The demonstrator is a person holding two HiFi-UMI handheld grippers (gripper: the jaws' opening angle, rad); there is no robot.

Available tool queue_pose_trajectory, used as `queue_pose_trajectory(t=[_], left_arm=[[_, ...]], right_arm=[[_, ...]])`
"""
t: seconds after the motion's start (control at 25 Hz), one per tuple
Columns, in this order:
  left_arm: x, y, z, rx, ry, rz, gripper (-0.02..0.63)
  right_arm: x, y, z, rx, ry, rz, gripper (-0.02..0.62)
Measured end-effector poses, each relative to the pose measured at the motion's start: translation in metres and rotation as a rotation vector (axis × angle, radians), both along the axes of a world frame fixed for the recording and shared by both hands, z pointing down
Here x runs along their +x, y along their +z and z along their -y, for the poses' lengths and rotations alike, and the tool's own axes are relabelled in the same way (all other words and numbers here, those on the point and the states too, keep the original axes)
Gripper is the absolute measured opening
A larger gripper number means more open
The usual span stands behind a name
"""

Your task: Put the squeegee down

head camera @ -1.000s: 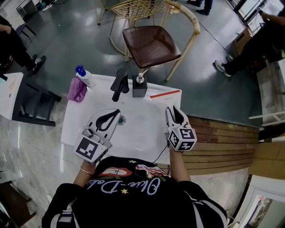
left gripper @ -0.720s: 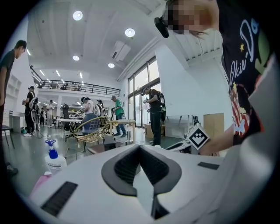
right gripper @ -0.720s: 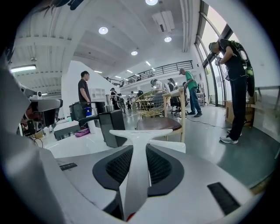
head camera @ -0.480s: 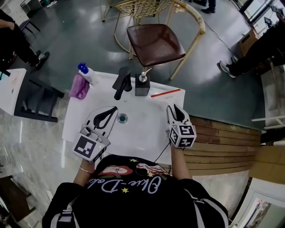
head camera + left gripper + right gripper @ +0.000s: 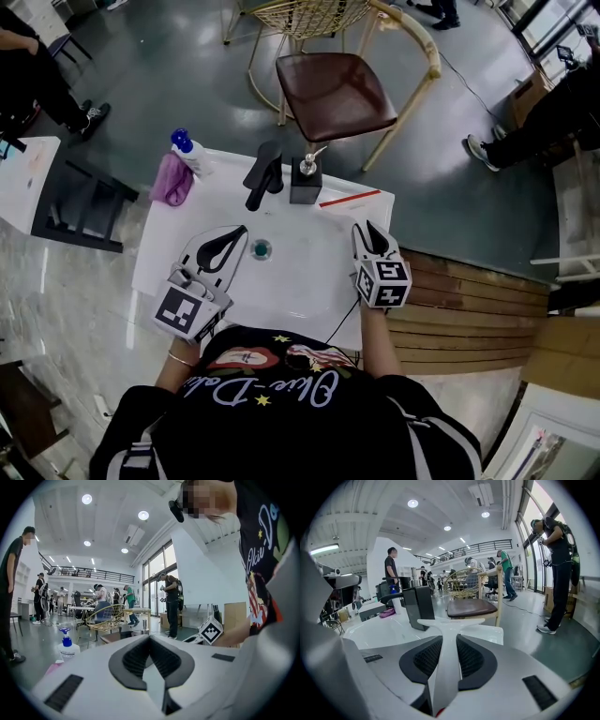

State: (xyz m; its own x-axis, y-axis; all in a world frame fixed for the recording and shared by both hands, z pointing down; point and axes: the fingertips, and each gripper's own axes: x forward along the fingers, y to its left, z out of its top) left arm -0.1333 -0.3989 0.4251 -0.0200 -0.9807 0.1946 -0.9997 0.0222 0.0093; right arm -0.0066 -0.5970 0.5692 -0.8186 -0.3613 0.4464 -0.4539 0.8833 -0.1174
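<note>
Overhead, the person stands at a white sink (image 5: 155, 262) with both forearms stretched forward. The left gripper (image 5: 242, 234) hovers over the basin just left of the drain (image 5: 261, 249), angled toward the faucet (image 5: 262, 173), its jaws together on nothing. The right gripper (image 5: 367, 228) points at the far right rim and clamps the squeegee (image 5: 350, 198), whose red blade lies crosswise ahead of the tips. The white handle is hard to separate from the sink, so whether the tool touches the rim cannot be judged. A soap dispenser (image 5: 305, 183), a bottle (image 5: 187, 150) and a purple cloth (image 5: 173, 181) sit along the back edge. A chair (image 5: 333, 94) stands beyond on glossy grey floor.

From the left gripper view, the tips meet, with the bottle at left and people in a bright hall behind.

From the right gripper view, the pads press the squeegee's white handle. Its T-shaped head is out front over the sink, with the chair beyond.
</note>
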Motion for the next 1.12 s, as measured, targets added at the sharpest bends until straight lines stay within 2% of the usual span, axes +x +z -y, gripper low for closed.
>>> queue_pose_trajectory(t=[1.12], left_arm=[[-0.008, 0.004, -0.003, -0.008, -0.04, -0.007, -0.003]], right_arm=[[-0.009, 0.02, 0.001, 0.034, -0.044, -0.113, 0.109]])
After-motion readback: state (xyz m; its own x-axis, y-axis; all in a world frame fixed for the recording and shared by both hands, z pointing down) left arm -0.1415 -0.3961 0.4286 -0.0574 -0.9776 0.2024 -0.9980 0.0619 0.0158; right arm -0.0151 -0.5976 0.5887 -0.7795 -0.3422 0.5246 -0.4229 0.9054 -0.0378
